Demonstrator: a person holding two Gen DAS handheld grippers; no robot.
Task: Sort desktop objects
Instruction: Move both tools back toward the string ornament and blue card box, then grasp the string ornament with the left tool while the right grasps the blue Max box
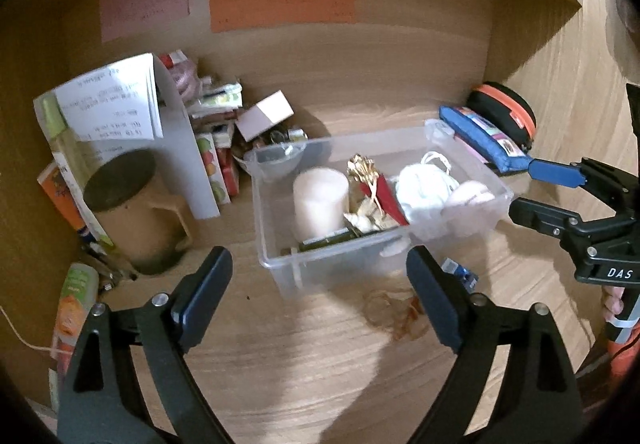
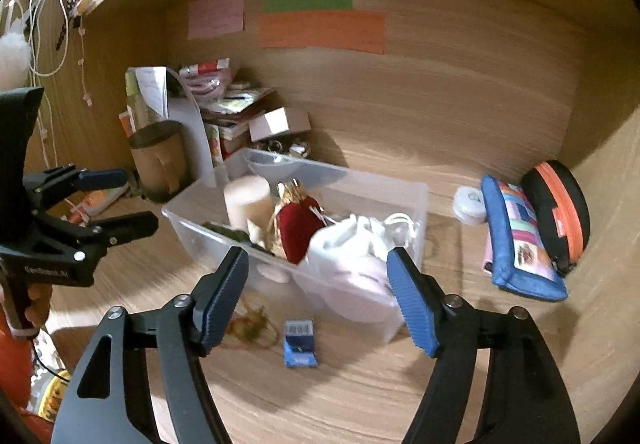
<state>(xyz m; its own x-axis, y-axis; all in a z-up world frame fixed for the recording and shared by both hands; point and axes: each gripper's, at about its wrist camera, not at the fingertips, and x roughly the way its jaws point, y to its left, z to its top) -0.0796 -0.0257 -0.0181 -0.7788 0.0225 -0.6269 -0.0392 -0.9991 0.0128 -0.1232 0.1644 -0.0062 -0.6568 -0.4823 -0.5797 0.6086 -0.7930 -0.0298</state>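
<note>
Two hand-held grippers hover over a wooden worktop (image 2: pixel 360 396) set inside a wood-panelled alcove, both with their jaws spread wide and nothing between them. The left gripper (image 1: pixel 320 296) points at the near wall of a clear plastic bin (image 1: pixel 280 264), which sits just ahead of its fingertips; the right gripper (image 2: pixel 316 296) faces the same bin (image 2: pixel 416 196) from the other side, its blue pads framing the near corner. Inside the bin lie a pale pillar candle (image 1: pixel 320 202), a dark red pouch (image 2: pixel 298 224) with gold trim beside it, and a white drawstring bag (image 2: pixel 360 240) filling the end nearest the right gripper. On the bare worktop, just outside the bin's near wall, rest a small blue packet (image 2: pixel 299 342) and, beside it, a loose tangle of amber rubber bands (image 2: pixel 250 326); both lie between the right gripper's open fingers and the bin. Against the alcove's right wall, well apart from the bin, a blue patchwork pencil case (image 2: pixel 520 240) leans on a black-and-orange zip case (image 2: pixel 560 216), with a small white round container (image 2: pixel 470 202) just beside them. A brown mug (image 1: pixel 132 212), papers and boxes crowd the back left corner.
</note>
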